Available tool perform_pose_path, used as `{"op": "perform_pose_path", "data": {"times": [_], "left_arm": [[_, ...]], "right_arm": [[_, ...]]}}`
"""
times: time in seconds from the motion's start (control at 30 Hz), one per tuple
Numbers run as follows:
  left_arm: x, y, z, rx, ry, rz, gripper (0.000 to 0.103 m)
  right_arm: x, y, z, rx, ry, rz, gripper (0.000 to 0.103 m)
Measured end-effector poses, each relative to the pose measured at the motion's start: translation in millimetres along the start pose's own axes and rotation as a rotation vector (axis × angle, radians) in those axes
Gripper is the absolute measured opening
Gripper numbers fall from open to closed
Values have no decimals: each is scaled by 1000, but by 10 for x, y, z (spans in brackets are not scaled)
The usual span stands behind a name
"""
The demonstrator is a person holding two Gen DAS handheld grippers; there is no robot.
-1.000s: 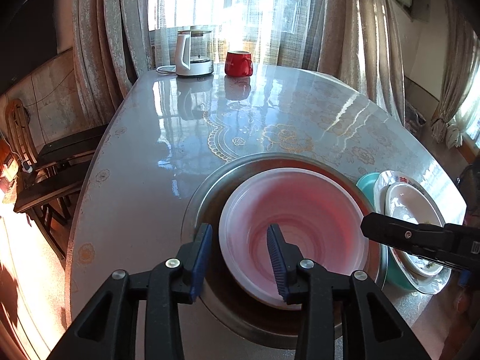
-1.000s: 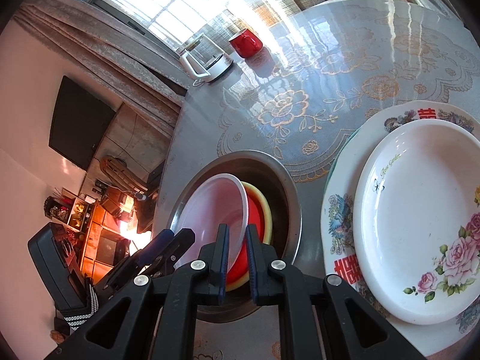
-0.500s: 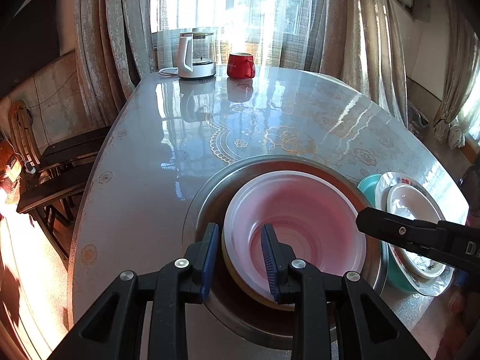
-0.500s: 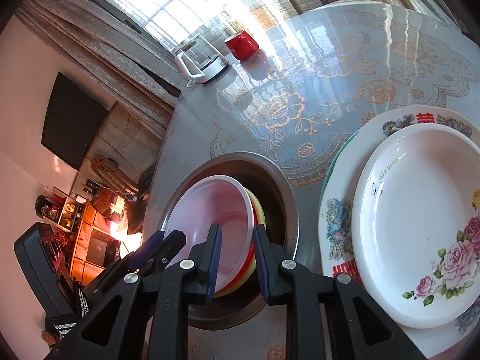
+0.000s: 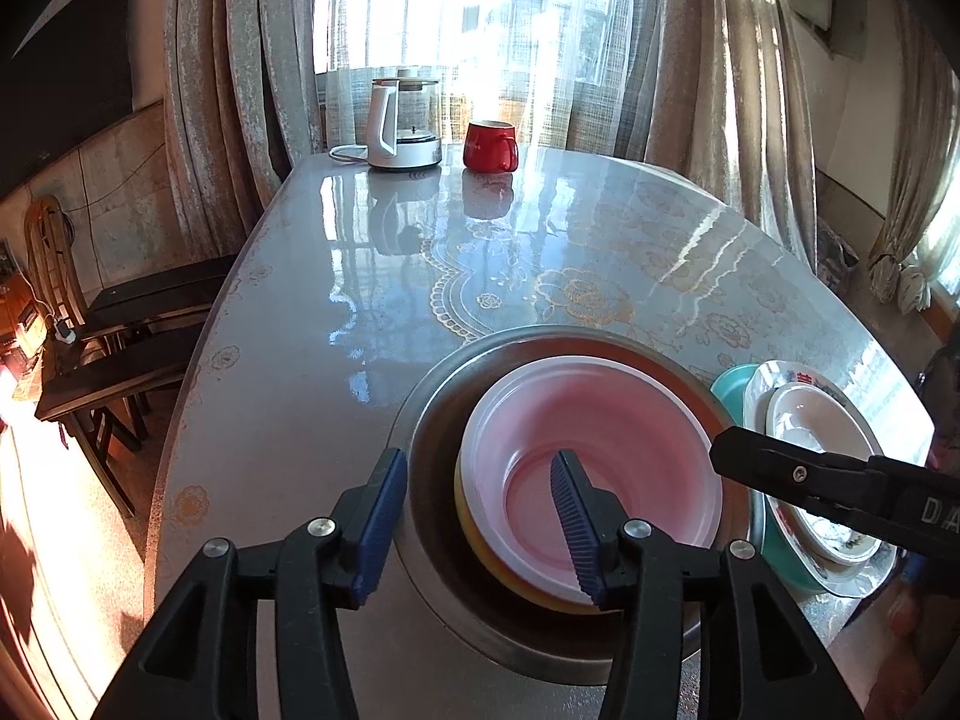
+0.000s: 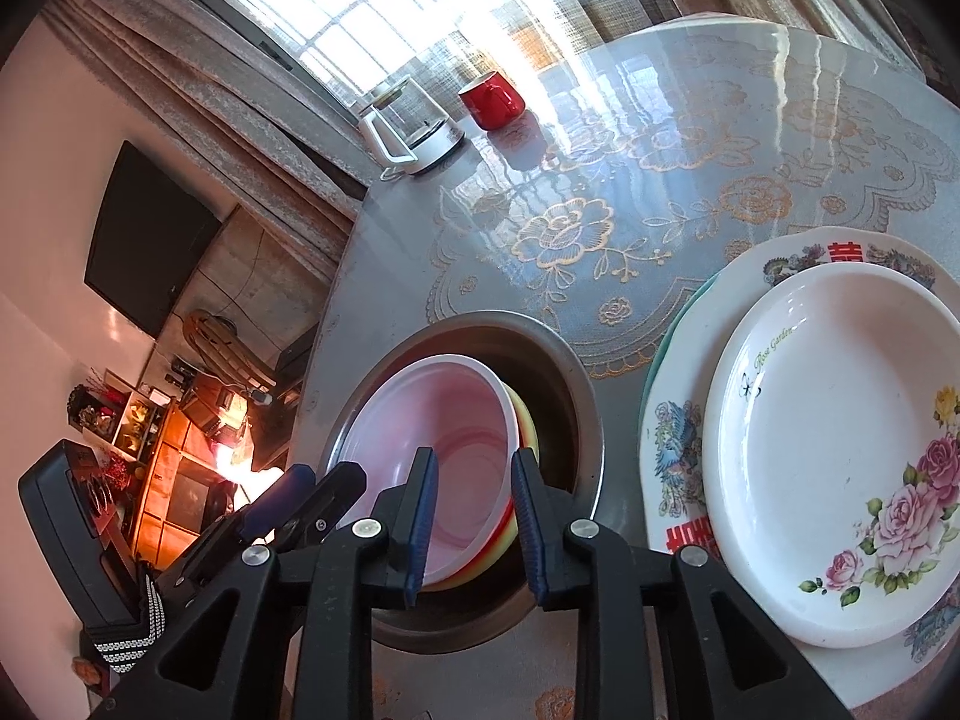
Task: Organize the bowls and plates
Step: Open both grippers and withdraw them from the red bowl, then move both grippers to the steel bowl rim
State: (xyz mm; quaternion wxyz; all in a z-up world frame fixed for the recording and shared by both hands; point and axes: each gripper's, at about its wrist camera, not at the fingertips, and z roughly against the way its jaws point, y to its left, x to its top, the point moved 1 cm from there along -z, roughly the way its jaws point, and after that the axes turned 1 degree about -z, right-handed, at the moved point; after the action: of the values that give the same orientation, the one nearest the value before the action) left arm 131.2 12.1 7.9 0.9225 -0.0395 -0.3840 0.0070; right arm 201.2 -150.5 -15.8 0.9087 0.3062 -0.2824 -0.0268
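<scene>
A translucent pink plastic bowl (image 5: 591, 474) sits nested in a round steel basin (image 5: 432, 420) at lower centre. The left gripper (image 5: 480, 525) – jaws opening – straddles its near rim untouched; the right gripper (image 6: 474, 525) spreads likewise, beside the stacked floral plates (image 6: 834, 450).

Pink bowl (image 5: 600, 450) nested in steel basin (image 5: 432, 450)
</scene>
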Motion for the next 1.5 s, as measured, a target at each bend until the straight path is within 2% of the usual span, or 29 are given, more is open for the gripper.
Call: {"op": "perform_pose_path", "data": {"times": [0.13, 0.67, 1.13, 1.5], "left_arm": [[-4, 21, 31, 1, -7, 8, 58], [-42, 108, 106, 18, -17, 29, 66], [-142, 453, 95, 48, 0, 125, 67], [-246, 566, 30, -29, 46, 182, 65]], "right_arm": [[-3, -5, 34, 3, -9, 0, 27], [-43, -64, 147, -14, -30, -13, 30], [-90, -162, 214, -58, -38, -29, 32], [-247, -160, 177, -66, 9, -37, 32]]}}
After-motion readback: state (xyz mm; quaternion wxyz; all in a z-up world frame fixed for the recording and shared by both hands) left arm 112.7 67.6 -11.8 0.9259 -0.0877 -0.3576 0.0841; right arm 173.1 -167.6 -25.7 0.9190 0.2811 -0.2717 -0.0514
